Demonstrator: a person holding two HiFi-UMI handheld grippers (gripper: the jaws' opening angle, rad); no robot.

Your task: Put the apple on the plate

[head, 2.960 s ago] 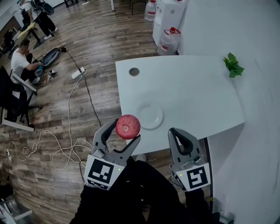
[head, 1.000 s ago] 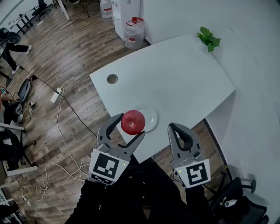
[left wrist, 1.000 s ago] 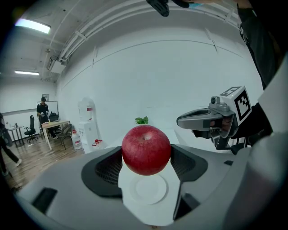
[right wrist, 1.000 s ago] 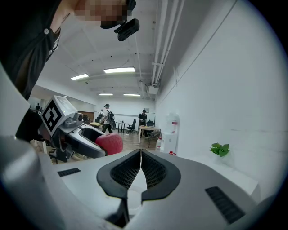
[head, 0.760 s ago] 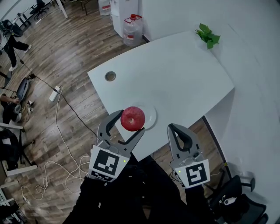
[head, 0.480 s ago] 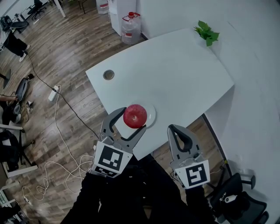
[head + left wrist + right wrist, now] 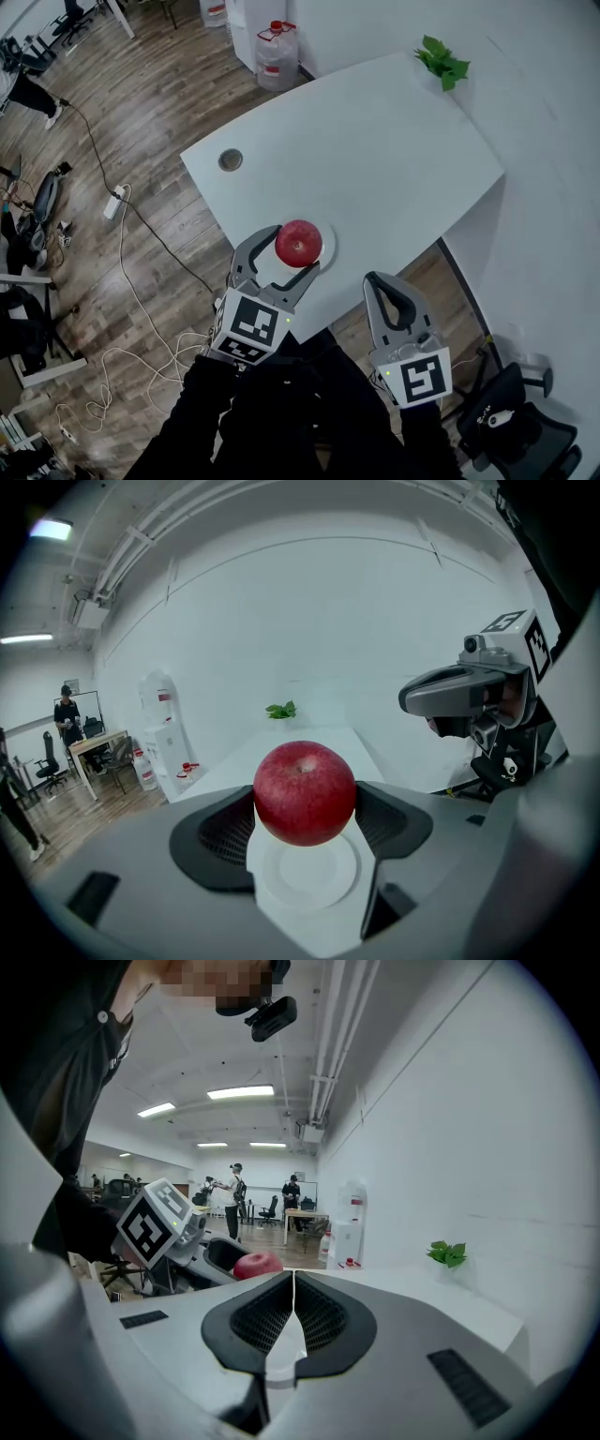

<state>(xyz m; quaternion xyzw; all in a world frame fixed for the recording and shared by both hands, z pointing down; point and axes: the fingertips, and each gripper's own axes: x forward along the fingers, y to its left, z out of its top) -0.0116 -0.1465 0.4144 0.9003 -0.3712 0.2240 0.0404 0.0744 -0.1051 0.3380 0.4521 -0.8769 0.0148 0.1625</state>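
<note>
A red apple (image 7: 299,243) is clamped between the jaws of my left gripper (image 7: 287,251), which is shut on it. In the left gripper view the apple (image 7: 305,792) hangs just above a small white plate (image 7: 309,875) near the white table's front edge. In the head view the apple covers most of that plate (image 7: 327,246). My right gripper (image 7: 389,298) is off the table's edge to the right, shut with nothing in it; its pads (image 7: 281,1316) meet. From the right gripper view the apple (image 7: 257,1264) shows to the left.
The white table (image 7: 375,159) has a round cable hole (image 7: 230,160) at its left and a green leafy sprig (image 7: 439,59) at the far corner. Water jugs (image 7: 275,52) stand beyond it. Cables and a power strip (image 7: 115,202) lie on the wooden floor at left.
My left gripper has carried the apple forward and right, from short of the table's edge to over the plate. The right gripper has stayed shut beside it.
</note>
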